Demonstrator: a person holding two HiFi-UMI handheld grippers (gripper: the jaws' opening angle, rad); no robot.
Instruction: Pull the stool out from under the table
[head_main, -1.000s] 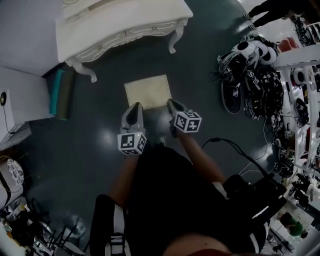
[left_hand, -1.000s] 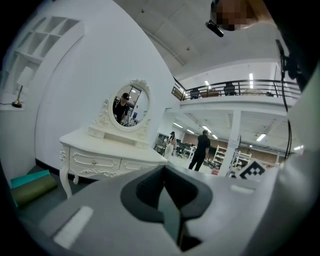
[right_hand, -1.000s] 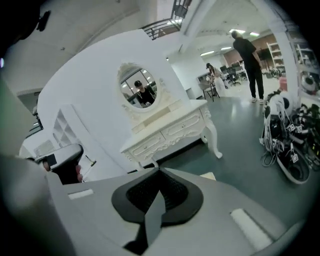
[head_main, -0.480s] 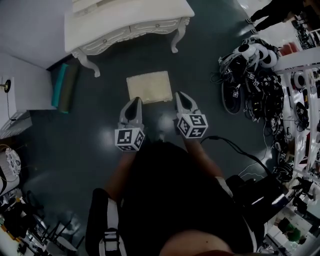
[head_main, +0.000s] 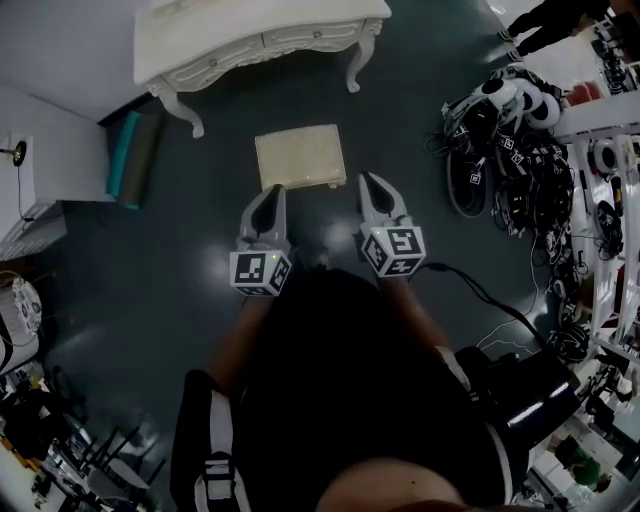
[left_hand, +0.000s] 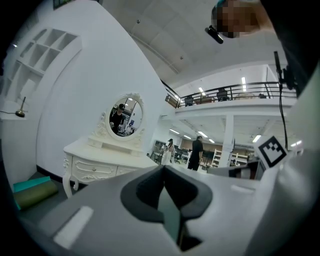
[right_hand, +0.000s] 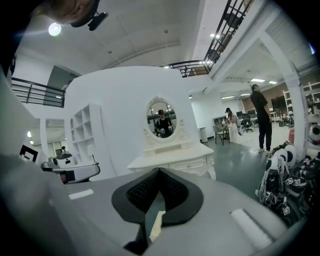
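The stool (head_main: 300, 158), with its square cream seat, stands on the dark floor a little in front of the white dressing table (head_main: 260, 40) and apart from it. My left gripper (head_main: 275, 190) is shut, its tips at the seat's near left edge; whether they touch it I cannot tell. My right gripper (head_main: 367, 178) is shut and empty, just right of the seat's near right corner. In the left gripper view the jaws (left_hand: 163, 167) meet at the tips with the table (left_hand: 100, 160) beyond. In the right gripper view the shut jaws (right_hand: 159, 170) leave a slit that shows a cream sliver.
A teal and olive bundle (head_main: 130, 160) lies by the wall at the left, beside a white cabinet (head_main: 30, 200). A heap of headsets and cables (head_main: 510, 150) fills the right side, and a black cable (head_main: 480, 290) runs over the floor. People (right_hand: 262, 117) stand far off.
The table and stool sit higher in the view than before. My right gripper has drifted right, from the seat's near edge to beside its corner. Both grippers stay shut.
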